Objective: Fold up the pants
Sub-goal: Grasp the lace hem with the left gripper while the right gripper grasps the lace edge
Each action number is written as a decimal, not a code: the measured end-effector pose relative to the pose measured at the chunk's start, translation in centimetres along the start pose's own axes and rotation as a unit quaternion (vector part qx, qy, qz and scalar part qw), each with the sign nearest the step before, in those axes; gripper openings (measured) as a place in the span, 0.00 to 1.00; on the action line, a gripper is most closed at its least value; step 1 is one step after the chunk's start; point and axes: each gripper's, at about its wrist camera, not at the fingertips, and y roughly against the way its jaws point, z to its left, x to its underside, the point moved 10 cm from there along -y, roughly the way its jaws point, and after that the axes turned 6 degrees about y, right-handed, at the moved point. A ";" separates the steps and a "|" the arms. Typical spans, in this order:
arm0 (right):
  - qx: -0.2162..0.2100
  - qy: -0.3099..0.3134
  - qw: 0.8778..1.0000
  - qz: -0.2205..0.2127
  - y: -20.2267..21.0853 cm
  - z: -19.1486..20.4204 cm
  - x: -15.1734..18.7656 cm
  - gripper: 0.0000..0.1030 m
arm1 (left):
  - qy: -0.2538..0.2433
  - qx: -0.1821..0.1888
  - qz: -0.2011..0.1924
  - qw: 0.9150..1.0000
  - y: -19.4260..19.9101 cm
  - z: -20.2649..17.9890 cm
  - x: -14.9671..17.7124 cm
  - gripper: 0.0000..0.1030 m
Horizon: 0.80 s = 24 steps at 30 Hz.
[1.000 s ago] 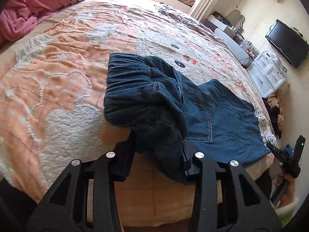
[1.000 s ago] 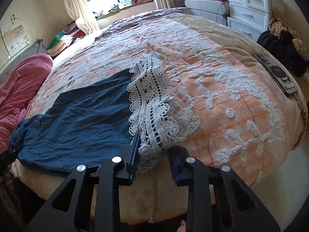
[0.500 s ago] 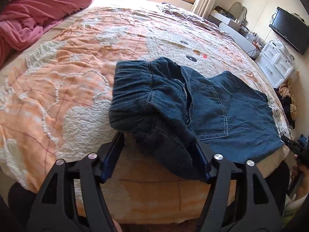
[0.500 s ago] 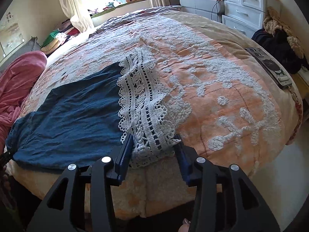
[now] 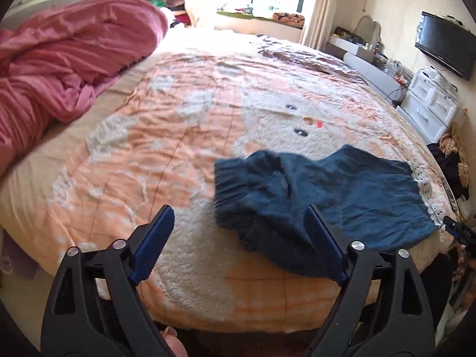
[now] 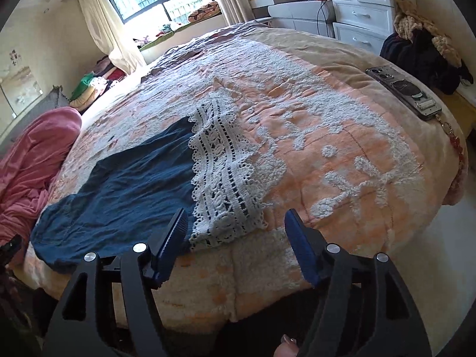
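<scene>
Pants (image 5: 342, 190) released, hand-held grippers open

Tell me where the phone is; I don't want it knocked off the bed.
In the right wrist view, the phone lies face down at the bed's far right edge, well right of the pants' lace hem, near the white drawers.

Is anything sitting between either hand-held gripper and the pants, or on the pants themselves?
Nothing visible. The left hand-held gripper stands open over the waistband end of the pants; the right hand-held gripper stands open at the lace hem. The phone lies well aside.
</scene>
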 end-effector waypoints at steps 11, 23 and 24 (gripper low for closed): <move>-0.007 -0.018 1.000 -0.005 -0.9 0.7 0.4 0.75 | -0.151 0.115 0.037 0.981 -4.8 -18.3 -0.7 0.91; -0.009 -0.047 0.999 -0.010 -1.4 -0.4 -0.2 0.79 | -0.265 0.192 0.122 0.937 -14.3 -33.7 0.7 0.91; -0.010 -0.049 0.999 -0.010 -1.5 -0.5 -0.3 0.79 | -0.274 0.192 0.123 0.934 -15.0 -34.5 0.8 0.91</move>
